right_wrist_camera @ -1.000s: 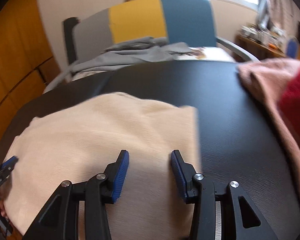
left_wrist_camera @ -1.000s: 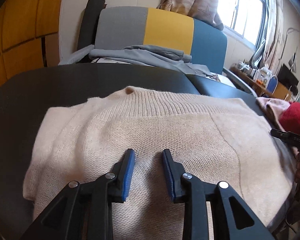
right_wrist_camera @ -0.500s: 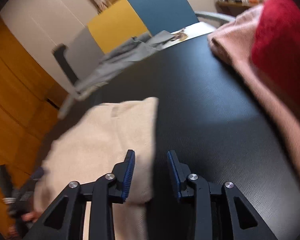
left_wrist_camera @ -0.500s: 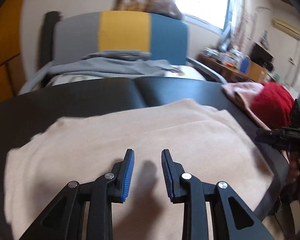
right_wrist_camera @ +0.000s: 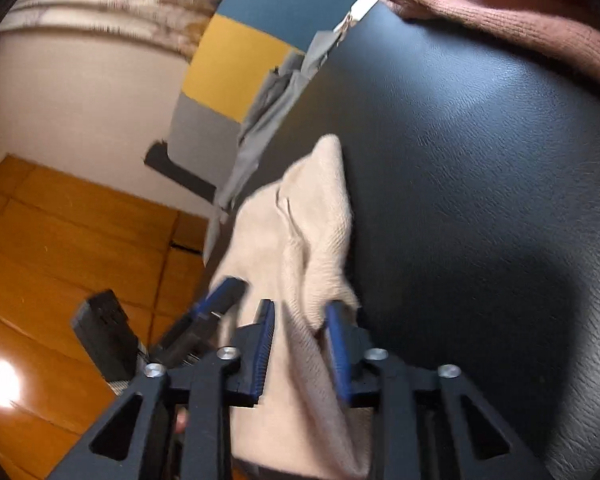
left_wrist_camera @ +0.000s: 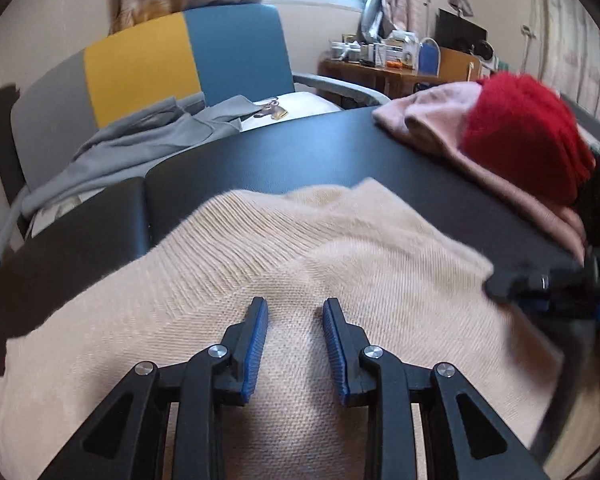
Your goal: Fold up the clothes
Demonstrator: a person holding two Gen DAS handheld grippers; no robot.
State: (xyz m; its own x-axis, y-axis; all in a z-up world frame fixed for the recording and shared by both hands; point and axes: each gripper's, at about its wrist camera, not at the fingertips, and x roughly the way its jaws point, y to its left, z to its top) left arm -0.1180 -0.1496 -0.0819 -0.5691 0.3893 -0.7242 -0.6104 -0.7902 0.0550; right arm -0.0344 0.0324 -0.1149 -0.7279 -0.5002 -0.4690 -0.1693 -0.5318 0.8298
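A beige knit sweater (left_wrist_camera: 340, 264) lies folded on the black table (left_wrist_camera: 300, 160). My left gripper (left_wrist_camera: 296, 308) hovers just over its middle, open, with nothing between the blue pads. At the sweater's right edge the right gripper (left_wrist_camera: 500, 292) comes in from the side. In the right wrist view the right gripper (right_wrist_camera: 300, 312) is rolled over and its jaws are closing on a bunched edge of the sweater (right_wrist_camera: 320, 216), which fills the gap between the pads. The left gripper (right_wrist_camera: 220, 292) shows just beyond it.
A pink garment (left_wrist_camera: 440, 120) with a red fuzzy one (left_wrist_camera: 520, 128) on top lies at the table's far right. Behind the table stands a grey, yellow and blue chair (left_wrist_camera: 140, 64) draped with a grey garment (left_wrist_camera: 148, 140). A cluttered desk (left_wrist_camera: 400, 68) stands by the window.
The left gripper has swept sideways across the sweater, still open. The right gripper has rolled, sunk to the sweater's right edge, and its jaws have narrowed around the cloth.
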